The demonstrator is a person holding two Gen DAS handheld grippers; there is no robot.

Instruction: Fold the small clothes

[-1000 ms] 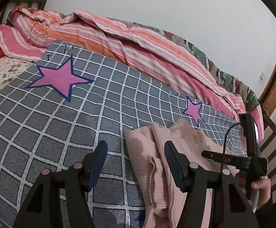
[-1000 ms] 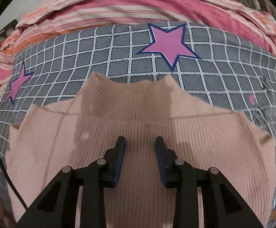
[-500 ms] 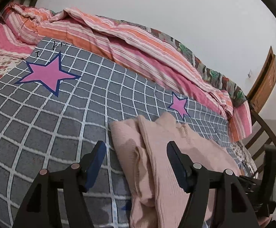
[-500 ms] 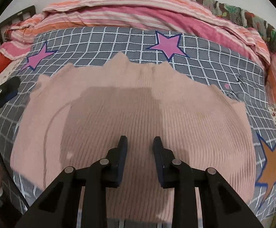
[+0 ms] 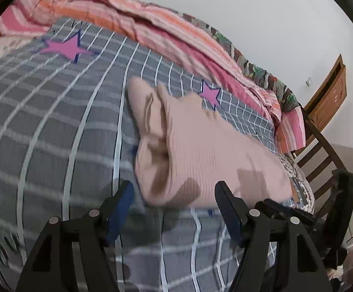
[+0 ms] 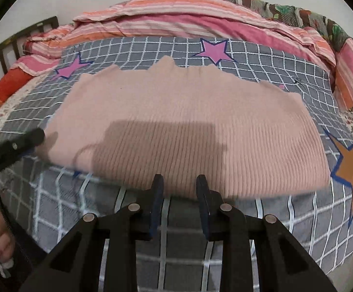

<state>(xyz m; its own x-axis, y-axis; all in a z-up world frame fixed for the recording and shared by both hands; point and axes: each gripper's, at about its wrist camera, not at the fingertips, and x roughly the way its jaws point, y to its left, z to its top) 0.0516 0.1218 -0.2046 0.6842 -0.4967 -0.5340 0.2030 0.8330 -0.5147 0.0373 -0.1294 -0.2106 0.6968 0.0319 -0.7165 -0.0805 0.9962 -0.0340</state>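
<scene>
Pink ribbed sweater [image 6: 181, 121] laid flat on grey checked bedspread [image 6: 261, 56] with star prints, folded to a wide rectangle, collar edge at far side, near hem straight. Seen end-on at left: folded layers stacked, slightly gaping. Left tool [image 5: 174, 206] spread, nothing between pads, just short of near edge. Right tool [image 6: 179, 194] narrowly parted, empty, at near hem.
</scene>
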